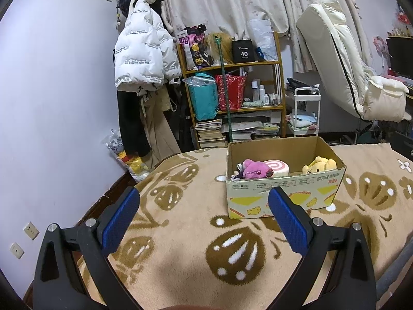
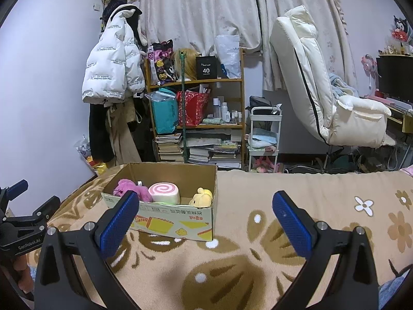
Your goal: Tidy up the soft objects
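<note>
An open cardboard box [image 1: 284, 193] [image 2: 170, 219] stands on the beige patterned blanket [image 1: 206, 253] [image 2: 258, 232]. Inside lie a purple plush [image 1: 254, 169] [image 2: 133, 190], a pink swirl roll cushion [image 1: 277, 168] [image 2: 165, 193] and a yellow bear plush [image 1: 320, 165] [image 2: 201, 196]. My left gripper [image 1: 204, 201] is open and empty, hovering in front of the box; it also shows at the left edge of the right wrist view [image 2: 20, 206]. My right gripper [image 2: 206, 206] is open and empty, just right of the box.
A wooden shelf [image 1: 232, 98] [image 2: 196, 118] with bags and books stands behind the bed. A white jacket [image 1: 144, 49] hangs on the left wall. A white reclining chair [image 2: 322, 90] and a small white cart [image 2: 264, 139] stand at the right.
</note>
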The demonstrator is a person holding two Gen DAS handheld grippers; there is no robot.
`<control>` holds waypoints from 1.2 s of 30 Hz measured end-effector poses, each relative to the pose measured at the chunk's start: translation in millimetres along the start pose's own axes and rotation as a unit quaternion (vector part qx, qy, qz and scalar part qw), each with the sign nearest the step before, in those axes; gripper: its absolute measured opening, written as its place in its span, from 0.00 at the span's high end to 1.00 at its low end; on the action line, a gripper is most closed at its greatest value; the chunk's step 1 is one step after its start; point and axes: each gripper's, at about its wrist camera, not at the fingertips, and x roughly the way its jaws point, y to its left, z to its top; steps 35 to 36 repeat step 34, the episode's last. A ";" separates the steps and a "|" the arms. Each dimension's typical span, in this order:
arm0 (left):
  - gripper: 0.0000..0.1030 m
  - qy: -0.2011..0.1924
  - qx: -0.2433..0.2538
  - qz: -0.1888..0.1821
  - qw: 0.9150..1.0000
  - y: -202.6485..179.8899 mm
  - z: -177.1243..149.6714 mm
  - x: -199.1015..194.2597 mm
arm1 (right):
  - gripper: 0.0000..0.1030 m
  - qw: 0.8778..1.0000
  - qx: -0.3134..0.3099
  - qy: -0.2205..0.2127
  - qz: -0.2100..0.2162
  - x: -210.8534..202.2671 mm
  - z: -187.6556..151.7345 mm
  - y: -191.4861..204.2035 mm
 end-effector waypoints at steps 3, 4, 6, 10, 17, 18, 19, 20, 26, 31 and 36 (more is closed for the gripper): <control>0.04 0.000 -0.004 0.000 1.000 1.4 -0.9 -0.2 | 0.00 1.000 0.000 -0.001 0.000 -0.1 0.9 0.3; 0.04 0.000 -0.005 0.001 1.000 1.6 -1.0 -0.3 | 0.00 1.000 0.000 0.000 0.000 0.3 0.4 -0.5; 0.04 -0.001 -0.004 0.000 1.000 1.9 -1.0 -0.3 | 0.00 1.000 0.000 0.000 -0.001 -0.2 -0.4 0.2; 0.04 -0.001 -0.004 0.000 1.000 1.7 -1.1 -0.3 | 0.00 1.000 0.000 0.000 -0.001 -0.1 0.5 0.3; 0.04 0.000 -0.003 0.001 1.000 1.0 -0.9 -0.8 | 0.00 1.000 0.001 0.001 0.001 0.3 0.8 -2.4; 0.04 0.000 -0.003 0.001 1.000 1.4 -1.2 -0.8 | 0.00 1.000 0.000 0.001 0.001 0.3 1.1 -2.2; 0.04 -0.001 -0.003 0.001 1.000 1.6 -0.7 -1.2 | 0.00 1.000 0.000 0.001 0.000 0.2 1.6 -2.0; 0.04 -0.002 -0.003 0.002 1.000 1.6 -0.6 -1.1 | 0.00 1.000 0.000 0.002 0.000 0.3 0.7 -2.6; 0.04 -0.004 -0.003 0.003 1.000 2.0 -1.5 -2.7 | 0.00 1.000 0.003 0.004 0.000 -0.1 0.4 -3.2; 0.04 -0.004 -0.003 0.003 1.000 2.2 -1.7 -2.8 | 0.00 1.000 0.001 0.003 0.000 0.4 2.6 -3.7; 0.04 -0.004 -0.002 0.003 1.000 2.2 -1.5 -2.6 | 0.00 1.000 0.001 0.004 0.000 0.4 2.2 -4.2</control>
